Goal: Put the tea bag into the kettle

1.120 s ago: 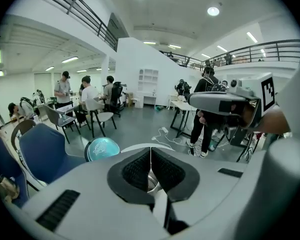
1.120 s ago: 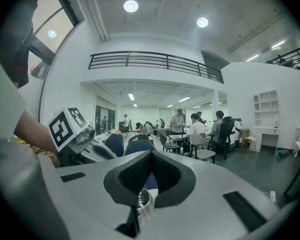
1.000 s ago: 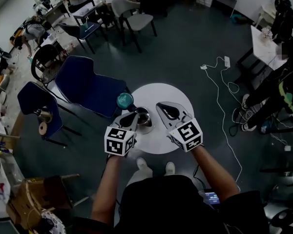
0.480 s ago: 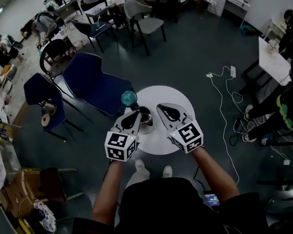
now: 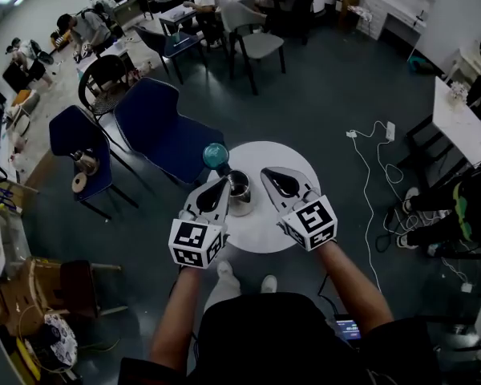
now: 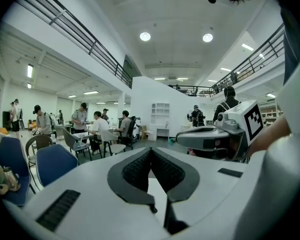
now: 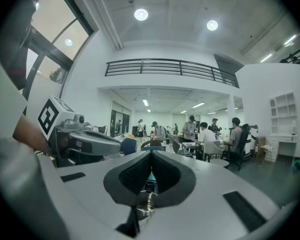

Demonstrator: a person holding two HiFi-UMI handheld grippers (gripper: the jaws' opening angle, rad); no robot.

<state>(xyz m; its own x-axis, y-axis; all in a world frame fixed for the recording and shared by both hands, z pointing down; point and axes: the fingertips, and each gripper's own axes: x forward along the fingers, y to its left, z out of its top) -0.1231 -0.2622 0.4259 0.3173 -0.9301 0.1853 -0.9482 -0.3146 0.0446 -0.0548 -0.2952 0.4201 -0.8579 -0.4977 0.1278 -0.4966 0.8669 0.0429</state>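
- The kettle, a small metal pot, stands on the round white table.
- The left gripper is just left of the kettle, its tip by the kettle's rim; whether it touches the kettle cannot be told.
- Its jaws are pressed together, with nothing between them.
- The right gripper is just right of the kettle and apart from it.
- Its jaws also meet at the tips, and nothing is clamped there.
- Through the gap lower between its pads, the right gripper view shows shiny metal of the kettle and a bit of teal beyond it.
- A teal round object sits just beyond the kettle, at the table's edge.
- The tea bag cannot be made out in any view.
- Two blue chairs stand on the floor beyond and to the left of the kettle.
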